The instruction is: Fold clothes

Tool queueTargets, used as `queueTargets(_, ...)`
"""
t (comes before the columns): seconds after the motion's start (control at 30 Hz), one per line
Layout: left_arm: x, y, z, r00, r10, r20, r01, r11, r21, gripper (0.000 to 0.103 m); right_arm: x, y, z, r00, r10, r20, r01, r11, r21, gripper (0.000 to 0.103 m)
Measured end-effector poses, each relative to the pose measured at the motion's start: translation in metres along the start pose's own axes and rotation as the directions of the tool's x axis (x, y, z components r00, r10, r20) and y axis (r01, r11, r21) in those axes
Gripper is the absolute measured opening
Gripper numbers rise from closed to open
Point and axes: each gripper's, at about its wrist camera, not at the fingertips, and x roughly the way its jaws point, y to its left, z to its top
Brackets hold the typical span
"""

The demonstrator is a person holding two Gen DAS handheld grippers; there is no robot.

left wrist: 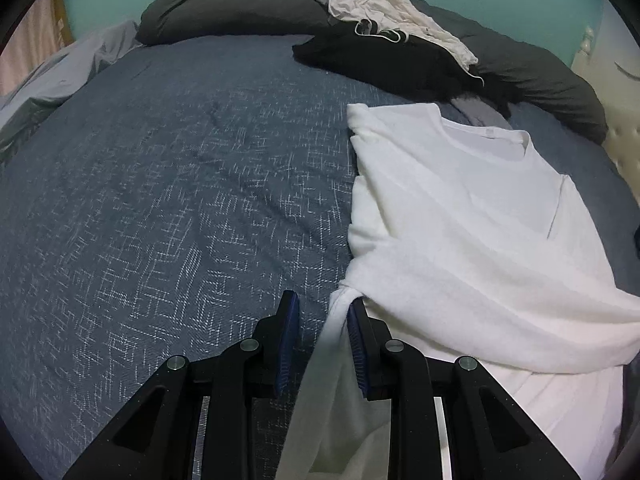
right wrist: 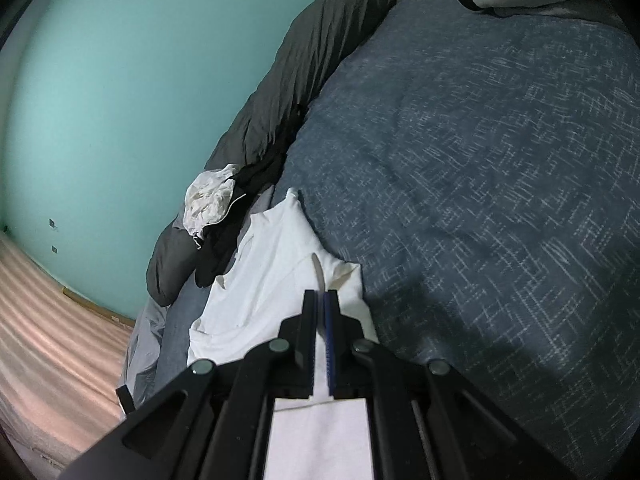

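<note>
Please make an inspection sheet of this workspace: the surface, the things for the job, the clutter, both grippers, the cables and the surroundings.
Surface: bed with a blue patterned cover, smooth, few creases.
Job's things: white T-shirt spread on the cover, neck away from the left camera, one side folded in.
Clutter: pile of unfolded clothes, a cream garment on a black garment, at the far edge; dark grey duvet rolled along that edge.
Grippers: left gripper open, shirt cloth hanging between its jaws; right gripper shut on the white T-shirt.
Cables: nothing seen.
Surroundings: teal wall; pale headboard; pinkish striped floor.
</note>
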Motion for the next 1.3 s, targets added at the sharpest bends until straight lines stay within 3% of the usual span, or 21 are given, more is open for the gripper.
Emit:
queueTargets(0.13, 0.007, -0.008, -0.006, 0.999, -0.034, -0.030, 0.035, 0.999, 0.030, 0.026, 0.003, 0.000, -0.002, 1.000, 0.001, -0.012, -0.001, 1.000, 0.002, 0.003)
queueTargets(0.2, 0.008, -0.014, -0.007, 0.998, -0.046, -0.035, 0.048, 0.998, 0.047, 0.013, 0.004, 0.000, -0.003, 1.000, 0.001, -0.018, -0.001, 1.000, 0.002, 0.003)
queueTargets(0.27, 0.006, -0.016, -0.008, 0.998, -0.048, -0.031, 0.050, 0.997, 0.063, 0.006, 0.005, 0.000, -0.003, 1.000, 0.001, -0.023, -0.001, 1.000, 0.004, 0.003)
queueTargets(0.4, -0.005, -0.008, -0.009, 0.998, -0.067, -0.007, 0.067, 0.997, 0.049, 0.004, 0.006, -0.001, -0.003, 1.000, -0.003, -0.023, 0.003, 1.000, 0.011, 0.003)
queueTargets(0.53, -0.013, -0.006, -0.010, 1.000, -0.005, 0.008, 0.004, 0.996, 0.093, 0.004, 0.006, -0.001, -0.003, 1.000, -0.005, -0.021, 0.005, 1.000, 0.016, 0.003)
queueTargets(0.63, -0.003, -0.016, -0.016, 0.998, 0.055, -0.010, -0.053, 0.982, 0.181, 0.004, 0.008, 0.001, -0.003, 1.000, -0.003, -0.022, 0.003, 1.000, 0.017, 0.003)
queueTargets(0.7, 0.004, -0.019, -0.019, 0.999, 0.022, -0.049, -0.013, 0.985, 0.173, 0.004, 0.008, 0.002, -0.004, 1.000, -0.002, -0.024, 0.002, 1.000, 0.015, 0.003)
queueTargets(0.77, -0.001, -0.013, -0.015, 0.994, -0.088, -0.062, 0.094, 0.991, 0.095, 0.005, 0.009, 0.003, -0.005, 1.000, 0.000, -0.026, 0.001, 1.000, 0.014, 0.003)
queueTargets(0.87, -0.015, -0.003, -0.006, 0.974, -0.222, -0.044, 0.222, 0.975, -0.007, 0.008, 0.010, 0.002, -0.004, 1.000, 0.001, -0.027, 0.000, 1.000, 0.018, 0.003)
queueTargets(0.97, -0.023, 0.001, -0.003, 0.971, -0.236, -0.028, 0.235, 0.972, -0.025, 0.013, 0.011, 0.003, -0.005, 0.999, 0.002, -0.032, -0.002, 1.000, 0.020, 0.003)
queueTargets(1.1, -0.029, 0.013, -0.002, 0.963, -0.269, -0.021, 0.266, 0.959, -0.101, 0.028, 0.014, 0.004, -0.007, 0.999, 0.006, -0.039, -0.006, 1.000, 0.019, 0.003)
queueTargets(1.17, -0.036, 0.015, -0.002, 0.970, -0.244, -0.004, 0.242, 0.964, -0.110, 0.029, 0.014, 0.005, -0.006, 0.999, 0.007, -0.039, -0.006, 1.000, 0.019, 0.003)
queueTargets(1.23, -0.041, 0.021, -0.002, 0.989, -0.142, 0.037, 0.145, 0.984, -0.102, 0.028, 0.014, 0.004, -0.006, 0.999, 0.008, -0.036, -0.007, 1.000, 0.022, 0.003)
queueTargets(1.3, -0.040, 0.028, -0.001, 0.995, -0.093, 0.048, 0.098, 0.989, -0.111, 0.028, 0.014, 0.005, -0.005, 0.999, 0.009, -0.035, -0.008, 1.000, 0.028, 0.003)
